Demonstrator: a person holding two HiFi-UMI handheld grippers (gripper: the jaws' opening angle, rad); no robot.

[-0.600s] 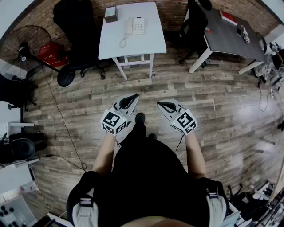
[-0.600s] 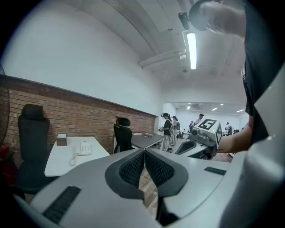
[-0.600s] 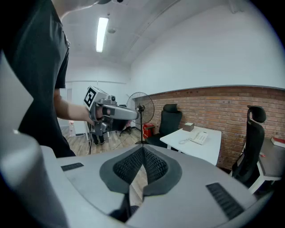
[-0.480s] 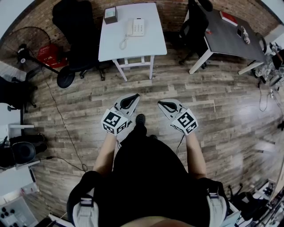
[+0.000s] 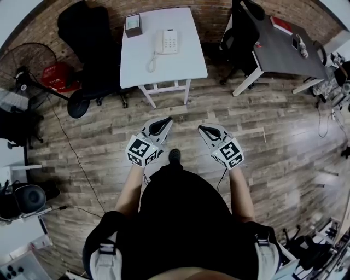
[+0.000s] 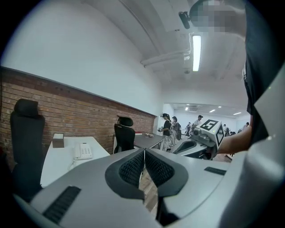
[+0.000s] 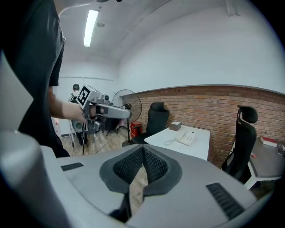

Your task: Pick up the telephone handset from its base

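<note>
Ahead of me, across a stretch of wood floor (image 5: pixel 219 104), a white table (image 5: pixel 175 68) stands against a brick wall (image 5: pixel 210 13). On its far half sits the white telephone (image 5: pixel 170 41). The handset (image 5: pixel 160 42) lies in its cradle along the telephone's left side, and its curly cord (image 5: pixel 149 61) trails toward the near left of the tabletop. A small box (image 5: pixel 133 24) sits at the table's far left corner, apart from the telephone.

I hold both grippers low in front of my body, well short of the table, side by side with a gap between them. My left gripper (image 5: pixel 165 120) has its jaws pressed together, the ribbed pads meeting with nothing between them. My right gripper (image 5: pixel 202 129) is the same, closed tip to tip and empty. Both point forward and a little downward.

A black office chair (image 5: pixel 87 44) stands left of the table, with a fan (image 5: pixel 27 65) on a stand farther left. To the right is a grey desk (image 5: pixel 284 46), with a second chair (image 5: pixel 240 27) between it and the white table.
</note>
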